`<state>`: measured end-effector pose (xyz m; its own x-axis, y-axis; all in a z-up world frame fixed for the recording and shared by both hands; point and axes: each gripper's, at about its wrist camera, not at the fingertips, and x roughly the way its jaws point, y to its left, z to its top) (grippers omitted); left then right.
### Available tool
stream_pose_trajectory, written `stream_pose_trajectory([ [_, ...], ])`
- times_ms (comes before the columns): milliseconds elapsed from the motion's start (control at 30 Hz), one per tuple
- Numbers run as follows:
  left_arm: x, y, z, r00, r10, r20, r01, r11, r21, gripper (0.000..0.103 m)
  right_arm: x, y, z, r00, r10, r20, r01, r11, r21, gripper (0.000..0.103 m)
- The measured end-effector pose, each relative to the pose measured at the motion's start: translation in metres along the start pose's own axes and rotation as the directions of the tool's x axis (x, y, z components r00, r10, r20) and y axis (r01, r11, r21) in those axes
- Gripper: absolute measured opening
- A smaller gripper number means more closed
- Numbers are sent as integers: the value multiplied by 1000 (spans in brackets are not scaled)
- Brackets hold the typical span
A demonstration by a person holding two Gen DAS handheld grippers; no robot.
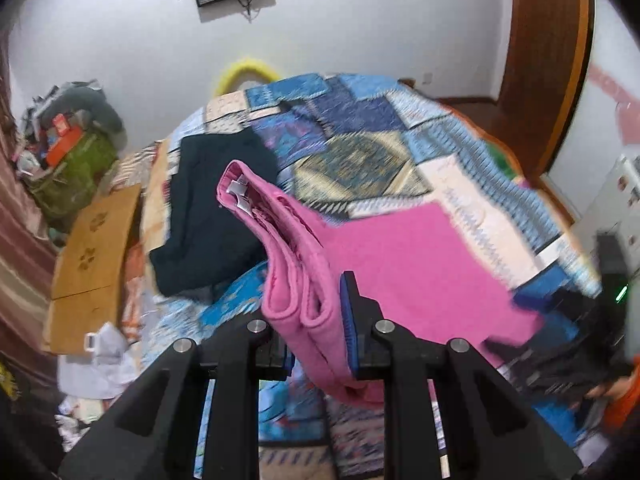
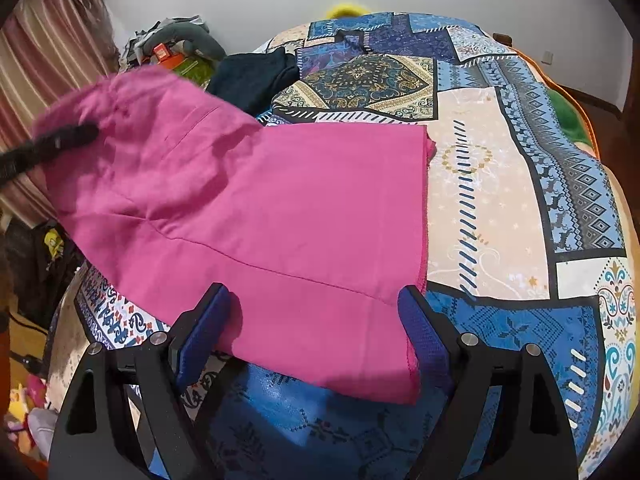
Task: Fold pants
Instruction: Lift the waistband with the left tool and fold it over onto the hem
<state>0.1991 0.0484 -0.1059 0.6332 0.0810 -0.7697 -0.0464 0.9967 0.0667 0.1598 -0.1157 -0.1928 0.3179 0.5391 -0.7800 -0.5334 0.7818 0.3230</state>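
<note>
The pink pants (image 1: 400, 260) lie folded lengthwise on a patchwork quilt (image 2: 500, 200). My left gripper (image 1: 316, 340) is shut on the waistband end, holding it up off the bed so its label shows. In the right wrist view that raised end (image 2: 132, 128) hangs at the left, with the left gripper's black fingers (image 2: 48, 148) on it. My right gripper (image 2: 316, 320) is open above the hem end, which lies flat between its blue pads (image 2: 204, 328). A dark blur at the right edge of the left wrist view is the right gripper (image 1: 580, 340).
A dark folded garment (image 1: 208, 216) lies on the quilt beyond the pants. Left of the bed are a wooden board (image 1: 92, 248), a pile of bags and clutter (image 1: 72, 148) and loose items on the floor. A wooden door (image 1: 548, 60) stands at the right.
</note>
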Motion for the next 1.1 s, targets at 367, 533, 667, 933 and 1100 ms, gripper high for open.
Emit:
stream_pose_trajectory([
  [367, 20, -34, 54, 971, -235, -36, 231, 968, -96, 19, 0, 0, -1, 1000, 6, 0, -6, 1000, -3, 84],
  [533, 34, -52, 62, 942, -325, -80, 315, 942, -119, 19, 1, 1, 0, 1000, 6, -1, -6, 1000, -5, 83],
  [667, 40, -68, 62, 925, -364, -111, 353, 929, -108, 20, 0, 1, -1, 1000, 7, -1, -7, 1000, -4, 83],
  [933, 32, -78, 54, 950, -303, -77, 305, 952, 13, 52, 2, 0, -1, 1000, 13, 1, -13, 1000, 4, 83],
  [1100, 39, -64, 56, 972, -233, -44, 235, 971, 42, 70, 2, -3, -2, 1000, 26, -2, -26, 999, 19, 84],
])
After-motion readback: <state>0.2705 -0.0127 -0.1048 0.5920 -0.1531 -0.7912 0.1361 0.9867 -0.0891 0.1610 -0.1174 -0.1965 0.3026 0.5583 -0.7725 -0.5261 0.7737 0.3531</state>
